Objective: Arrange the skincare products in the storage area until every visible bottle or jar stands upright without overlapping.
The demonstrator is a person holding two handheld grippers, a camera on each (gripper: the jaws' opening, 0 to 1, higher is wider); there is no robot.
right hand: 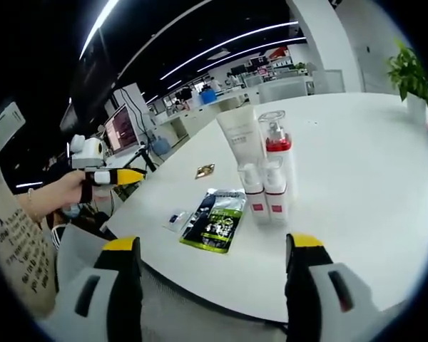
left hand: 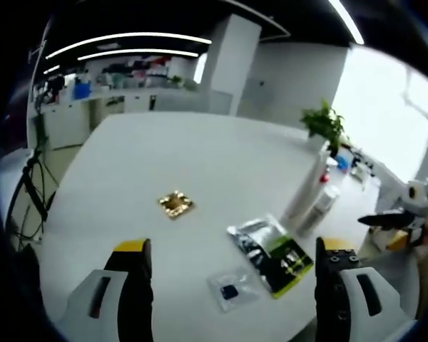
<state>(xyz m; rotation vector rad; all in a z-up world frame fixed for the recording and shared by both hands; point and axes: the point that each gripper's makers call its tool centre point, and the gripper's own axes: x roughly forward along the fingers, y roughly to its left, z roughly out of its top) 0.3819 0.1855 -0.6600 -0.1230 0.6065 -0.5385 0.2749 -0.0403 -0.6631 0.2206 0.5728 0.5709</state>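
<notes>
Skincare items stand in a tight cluster on the white table (right hand: 357, 164): a tall white tube (right hand: 240, 139), a clear-capped bottle with a red band (right hand: 277, 146), and two small white bottles with red labels (right hand: 254, 194) (right hand: 275, 194) in front, side by side. The left gripper view shows the tube (left hand: 304, 187) and a bottle (left hand: 321, 205) at the right. A green and silver packet (right hand: 215, 219) (left hand: 271, 255) lies flat beside them. My right gripper (right hand: 214, 246) is open, short of the table. My left gripper (left hand: 234, 249) is open over the near edge; a hand holds it (right hand: 107, 176).
A gold sachet (left hand: 175, 204) (right hand: 205, 170) and a small clear bag (left hand: 232, 288) (right hand: 175, 217) lie flat on the table. A potted plant (left hand: 327, 125) stands at the far corner. The right gripper (left hand: 396, 219) enters the left gripper view. Desks and monitors lie beyond.
</notes>
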